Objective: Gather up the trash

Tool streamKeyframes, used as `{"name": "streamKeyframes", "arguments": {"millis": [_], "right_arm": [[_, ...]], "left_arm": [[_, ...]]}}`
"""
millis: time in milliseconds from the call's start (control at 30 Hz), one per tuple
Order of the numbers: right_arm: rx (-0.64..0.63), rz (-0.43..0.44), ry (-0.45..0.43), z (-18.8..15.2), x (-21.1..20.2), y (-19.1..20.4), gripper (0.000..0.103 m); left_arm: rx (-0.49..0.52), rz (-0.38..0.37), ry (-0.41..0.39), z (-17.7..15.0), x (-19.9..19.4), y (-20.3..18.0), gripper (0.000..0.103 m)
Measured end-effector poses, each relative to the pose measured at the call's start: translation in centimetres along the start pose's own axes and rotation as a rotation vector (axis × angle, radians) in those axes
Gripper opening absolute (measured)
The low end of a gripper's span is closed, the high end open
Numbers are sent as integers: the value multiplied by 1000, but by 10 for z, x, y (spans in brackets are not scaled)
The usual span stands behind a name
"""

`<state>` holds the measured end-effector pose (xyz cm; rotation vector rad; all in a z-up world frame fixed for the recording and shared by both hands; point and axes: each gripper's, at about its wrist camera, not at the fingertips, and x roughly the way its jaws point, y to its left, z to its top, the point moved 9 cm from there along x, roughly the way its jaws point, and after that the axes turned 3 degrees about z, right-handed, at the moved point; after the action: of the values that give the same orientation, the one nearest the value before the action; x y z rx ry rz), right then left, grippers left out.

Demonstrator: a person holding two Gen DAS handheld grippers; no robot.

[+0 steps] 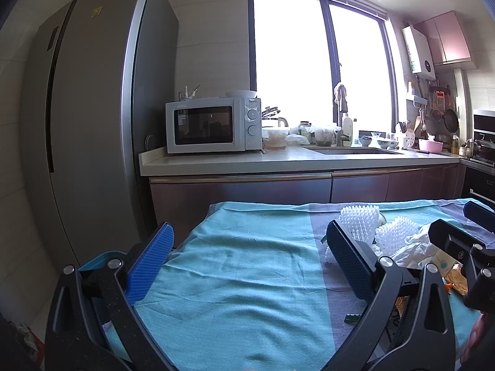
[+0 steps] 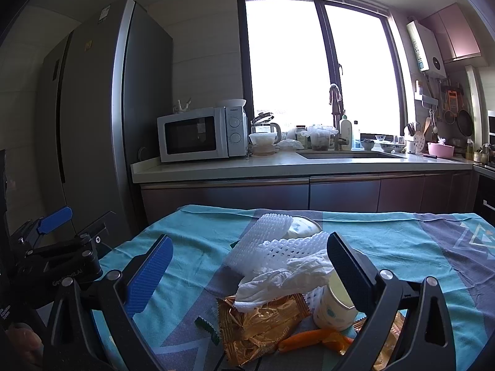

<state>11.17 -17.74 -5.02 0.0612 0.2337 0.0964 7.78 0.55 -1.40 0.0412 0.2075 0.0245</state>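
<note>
Both jaws spread and empty, the right hand-held gripper [image 2: 247, 278] hovers before the trash pile, judged pre-grasp; next, closing on the tissue [image 2: 278, 275] at 12 o'clock, while the left hand-held gripper [image 1: 247, 266] idles over the bench [image 1: 247, 278].

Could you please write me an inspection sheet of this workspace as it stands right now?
Surface: table under a teal cloth with grey patterned bands.
Job's things: trash heaped together: white foam nets, crumpled tissue, gold wrapper, paper cup on its side, orange scrap, small green scraps.
Clutter: nothing seen beyond the trash.
Grippers: left tongs open over bare cloth; right tongs open around the heap, holding nothing.
Cables: nothing seen.
Surroundings: fridge, microwave, crowded counter with sink, bright window.
</note>
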Motion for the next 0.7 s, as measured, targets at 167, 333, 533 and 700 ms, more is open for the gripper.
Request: {"name": "streamKeyframes", "arguments": {"millis": [167,333,533,700], "right_arm": [[0,2,0,0,-2,-1,96],[2,2,2,0,-2,-1,96],[4,2,4,0,-2,-1,96],[4,4,5,1,-2,-1,96]], "left_arm": [[0,-1,-1,-1,1,-1,97],[-1,0,-2,-2,1,-1,97],[-1,-3,1,-3,1,-1,97],[-2,-5,-2,-3,1,-2,97]]}}
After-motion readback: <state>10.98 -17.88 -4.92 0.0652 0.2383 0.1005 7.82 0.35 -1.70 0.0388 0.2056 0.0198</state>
